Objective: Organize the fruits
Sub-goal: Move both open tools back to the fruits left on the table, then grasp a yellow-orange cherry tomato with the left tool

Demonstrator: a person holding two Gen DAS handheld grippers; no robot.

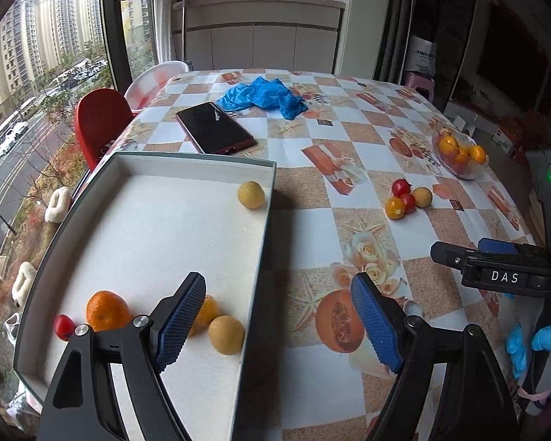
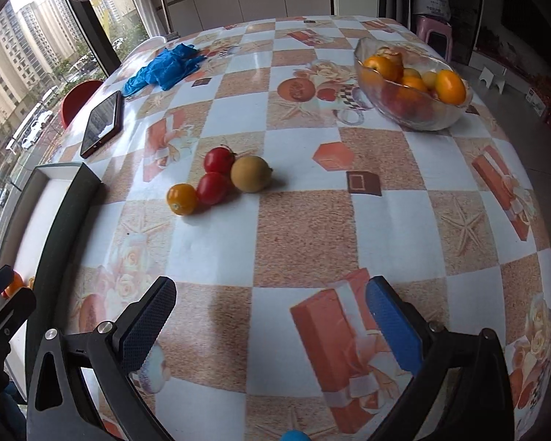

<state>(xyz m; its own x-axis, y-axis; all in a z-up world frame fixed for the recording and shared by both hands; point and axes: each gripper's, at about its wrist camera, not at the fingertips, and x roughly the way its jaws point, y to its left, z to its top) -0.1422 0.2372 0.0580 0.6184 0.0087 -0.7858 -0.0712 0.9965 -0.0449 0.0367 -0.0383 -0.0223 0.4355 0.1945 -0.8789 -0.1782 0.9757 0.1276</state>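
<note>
A white tray with a dark rim [image 1: 187, 231] holds an orange [image 1: 104, 310], a red cherry tomato [image 1: 64, 327], two tan round fruits [image 1: 226, 334] [image 1: 251, 194] and a small orange fruit partly hidden behind my finger. My left gripper [image 1: 279, 318] is open and empty over the tray's right edge. On the table lie two red tomatoes [image 2: 219, 160], a yellow tomato [image 2: 182, 199] and a tan fruit [image 2: 251, 174]. My right gripper [image 2: 272, 325] is open and empty, short of them. It also shows in the left wrist view [image 1: 459, 253].
A glass bowl [image 2: 422, 117] of oranges and other fruit stands at the far right. A phone [image 1: 215, 127] and a blue crumpled glove [image 1: 262, 97] lie at the far side. Chairs [image 1: 99, 125] stand by the window on the left.
</note>
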